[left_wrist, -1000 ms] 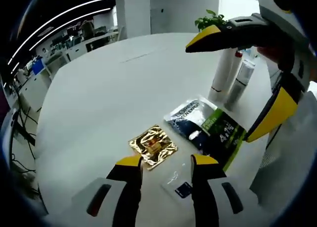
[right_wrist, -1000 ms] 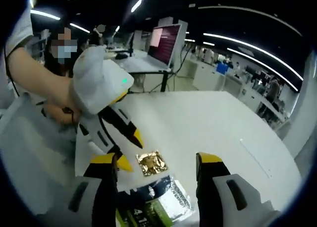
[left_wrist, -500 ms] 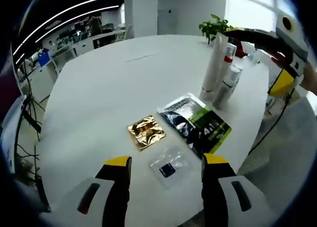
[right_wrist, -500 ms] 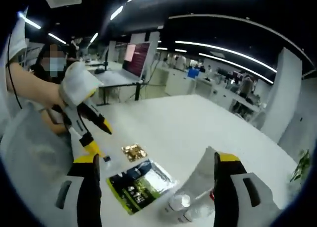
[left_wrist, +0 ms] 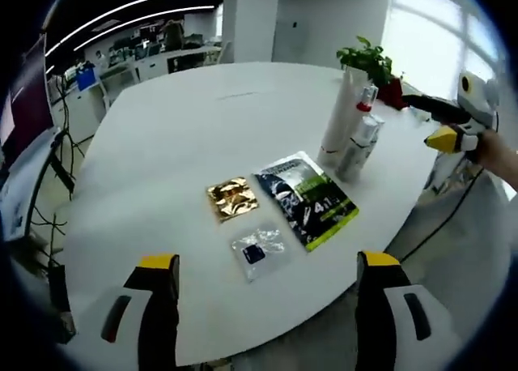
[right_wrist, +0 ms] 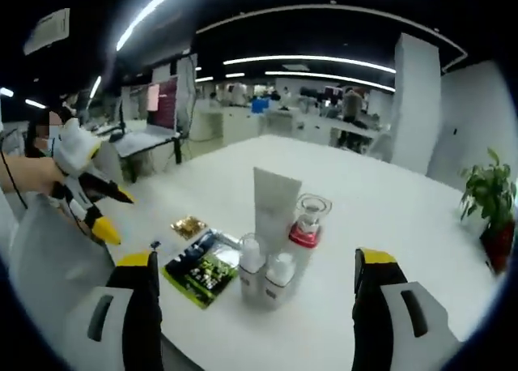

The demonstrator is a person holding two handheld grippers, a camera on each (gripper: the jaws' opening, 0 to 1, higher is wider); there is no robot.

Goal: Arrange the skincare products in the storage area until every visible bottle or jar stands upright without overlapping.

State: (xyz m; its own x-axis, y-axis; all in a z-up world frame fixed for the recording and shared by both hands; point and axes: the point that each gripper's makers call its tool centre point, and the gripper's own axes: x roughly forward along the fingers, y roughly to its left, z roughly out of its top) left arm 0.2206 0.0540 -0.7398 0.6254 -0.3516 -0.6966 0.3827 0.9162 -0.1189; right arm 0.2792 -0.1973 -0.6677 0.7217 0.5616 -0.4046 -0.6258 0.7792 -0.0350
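step: both grippers look pulled back from the table (left_wrist: pixel 162 144); by my reading the arranging is near done, with the upright items clustered and the flat packets laid apart
left gripper (left_wrist: pixel 265 267): jaws wide apart, nothing between them, low in the left gripper view over the table's near edge; it also sits at the left of the right gripper view (right_wrist: pixel 101 213)
right gripper (right_wrist: pixel 255 262): jaws wide apart, empty, low in the right gripper view; it also sits at the right edge of the left gripper view (left_wrist: pixel 441 128)
how to do it well: check the cluster from both sides; come in slowly with jaws open, since a tall tube tips easily, and grip low
tube (right_wrist: pixel 275 205): one, white, upright, centre of the right gripper view
bottles (right_wrist: pixel 265 274): two small white ones, upright, close together just in front of the tube; whether they touch I cannot tell
jar (right_wrist: pixel 308 221): one, clear with a red base, upright beside the tube
sachets: three flat, none overlapping – green (left_wrist: pixel 308 198), gold (left_wrist: pixel 231 197), clear (left_wrist: pixel 257 250)
plant (right_wrist: pixel 490 197): one, at the right of the right gripper view
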